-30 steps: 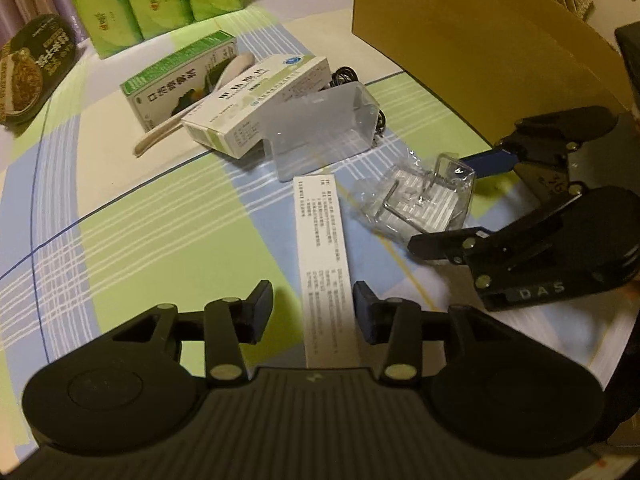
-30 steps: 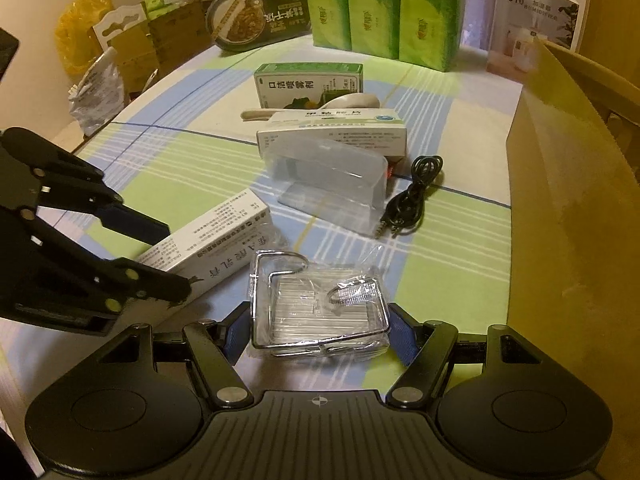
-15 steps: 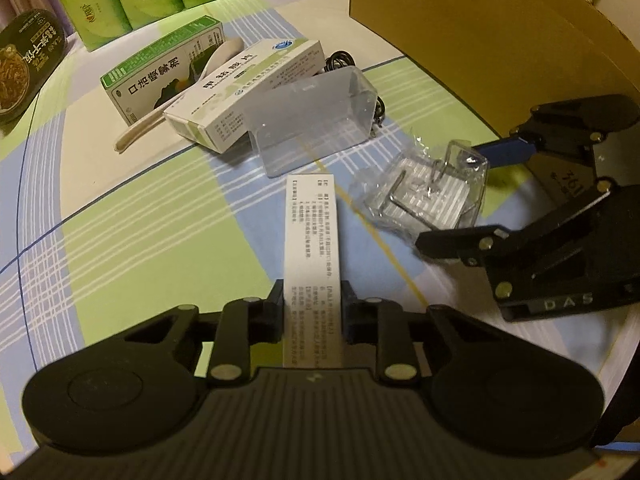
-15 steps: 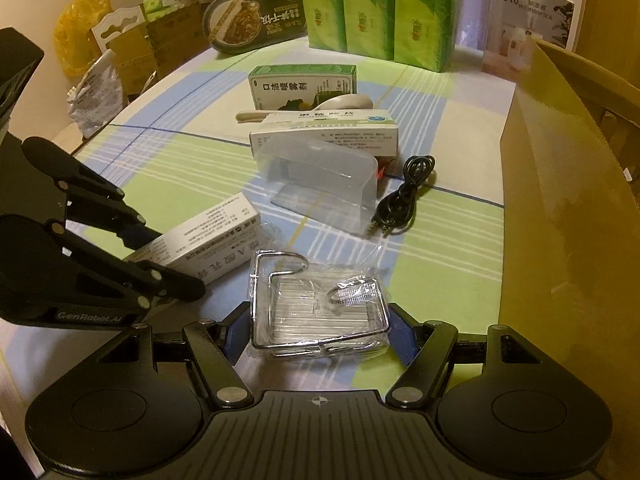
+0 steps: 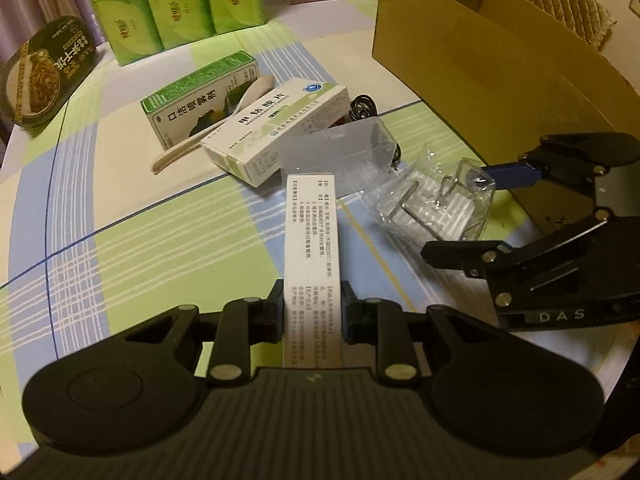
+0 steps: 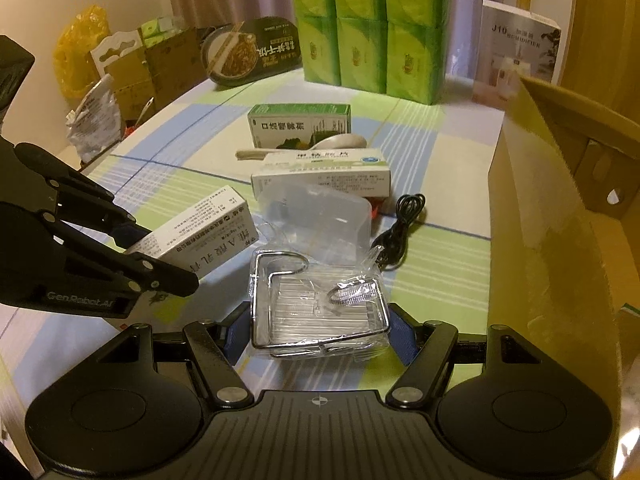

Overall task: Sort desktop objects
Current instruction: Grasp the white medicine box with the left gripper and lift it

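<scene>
A long white medicine box (image 5: 312,240) with printed text points away from my left gripper (image 5: 312,304), which is shut on its near end. In the right wrist view the same box (image 6: 200,236) sticks out of that left gripper (image 6: 160,256), tilted a little off the tablecloth. A wire rack in a clear plastic bag (image 6: 316,312) sits between the blue pads of my right gripper (image 6: 318,332), and both pads touch the bag's sides. In the left wrist view the rack (image 5: 432,208) lies on the cloth inside the right gripper (image 5: 460,210).
An open cardboard box (image 6: 560,200) stands at the right. Behind the rack lie a clear plastic case (image 6: 316,216), a black cable (image 6: 400,220), two green-and-white medicine boxes (image 5: 276,128) and a spoon. Green tissue packs (image 6: 360,32) and a noodle bowl stand at the back.
My left gripper's jaws stood apart around the white box, then closed on its near end. The right gripper and the rack kept still.
</scene>
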